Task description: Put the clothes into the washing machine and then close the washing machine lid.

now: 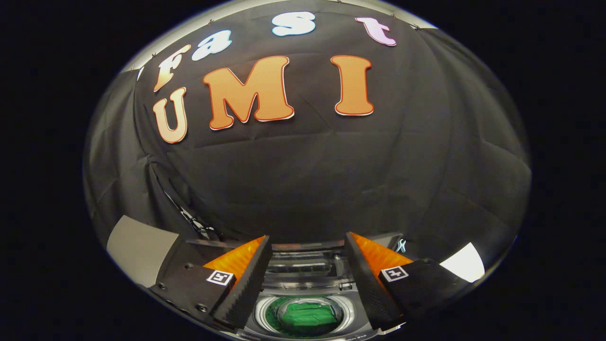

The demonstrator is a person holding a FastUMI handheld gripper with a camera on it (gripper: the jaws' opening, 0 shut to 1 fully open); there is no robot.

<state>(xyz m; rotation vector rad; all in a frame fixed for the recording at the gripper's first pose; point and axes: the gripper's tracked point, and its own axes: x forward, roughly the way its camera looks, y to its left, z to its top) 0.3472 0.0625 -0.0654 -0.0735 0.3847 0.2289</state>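
Below me and between my fingers lies the top of a small washing machine (303, 277), grey with a round drum opening. A green cloth (307, 315) sits inside the drum, seen through the round rim. The clear lid (303, 265) appears to stand raised at the back of the opening, just beyond the drum. My gripper (307, 244) hangs above the machine, fingers wide apart with nothing between them. The left finger (241, 274) and the right finger (374, 274) flank the drum opening.
The black cloth booth wall (307, 180) rises right behind the machine. A pale grey panel (139, 248) shows to the left of the machine and a white patch (466, 260) to the right. A dark cable (189, 218) hangs along the wall at the left.
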